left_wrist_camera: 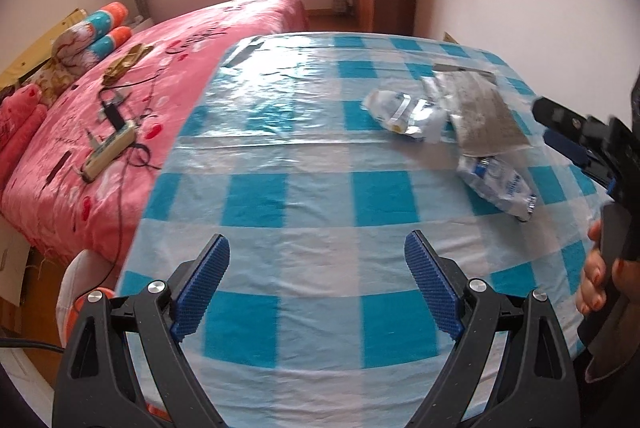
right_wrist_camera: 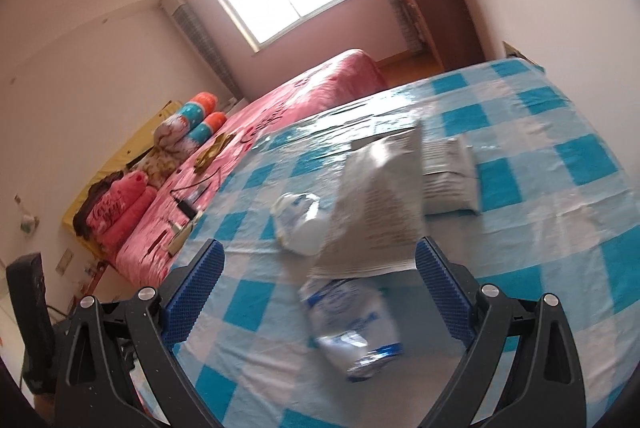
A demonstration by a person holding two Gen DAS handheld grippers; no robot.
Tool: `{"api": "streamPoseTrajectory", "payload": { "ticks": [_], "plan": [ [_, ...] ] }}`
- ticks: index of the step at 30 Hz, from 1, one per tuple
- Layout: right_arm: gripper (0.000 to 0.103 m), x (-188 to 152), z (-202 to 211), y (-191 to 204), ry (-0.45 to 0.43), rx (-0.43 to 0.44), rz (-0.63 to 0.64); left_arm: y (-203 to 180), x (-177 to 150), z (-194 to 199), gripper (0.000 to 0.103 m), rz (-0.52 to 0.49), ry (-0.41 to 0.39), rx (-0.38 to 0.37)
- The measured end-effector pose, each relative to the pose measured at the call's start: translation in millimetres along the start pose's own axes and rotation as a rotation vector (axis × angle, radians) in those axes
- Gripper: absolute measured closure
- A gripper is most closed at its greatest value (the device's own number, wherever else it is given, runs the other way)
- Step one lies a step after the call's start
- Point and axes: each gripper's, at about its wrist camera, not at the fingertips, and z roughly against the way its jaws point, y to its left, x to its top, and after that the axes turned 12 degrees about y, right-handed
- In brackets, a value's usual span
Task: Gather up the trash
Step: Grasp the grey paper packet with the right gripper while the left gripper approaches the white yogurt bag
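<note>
Closing in on the trash pile with both grippers spread wide and empty.

The blue-and-white wrapper [right_wrist_camera: 352, 324] lies nearest my right gripper [right_wrist_camera: 318, 292], partly under the grey printed bag [right_wrist_camera: 376, 212] on the checked tabletop [left_wrist_camera: 304, 196]. I'd come in low, pinch a crumpled edge, not the slick flat. My left gripper [left_wrist_camera: 316, 282] hovers well apart.

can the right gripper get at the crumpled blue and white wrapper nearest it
Probably yes: the right gripper is open, the crumpled blue-and-white wrapper lies just ahead between its fingers, and nothing covers it.
</note>
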Motion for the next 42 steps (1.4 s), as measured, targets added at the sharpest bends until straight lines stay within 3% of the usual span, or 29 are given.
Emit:
{"api": "streamPoseTrajectory", "payload": {
  "ticks": [6,13,20,25,34,42],
  "plan": [
    [0.008,8.5,1.8,-38.4,-0.011,-0.002,-0.083,-36.6,5.1,-7.1,0.013,-0.046,0.029,-0.107],
    [0.008,18.9,-12.8,-73.4,0.046,0.108,-0.17,-79.7,12.0,-21.9,0.013,-0.089,0.073,-0.208],
    [0.008,37.4,-32.3,-81.8,0.106,0.233,-0.192,-103.3,23.6,-35.3,0.013,-0.04,0.119,-0.341],
    [0.009,48.3,-50.7,-86.0,0.158,0.317,-0.219,-118.3,32.3,-44.8,0.013,-0.016,0.139,-0.35],
    [0.024,62.8,-59.1,-93.1,0.172,0.354,-0.199,-136.7,47.7,-63.5,0.013,0.026,0.174,-0.313],
    [0.027,67.9,-64.1,-90.0,0.19,0.405,-0.151,-140.7,54.0,-72.1,0.014,0.068,0.169,-0.278]
  ]
}}
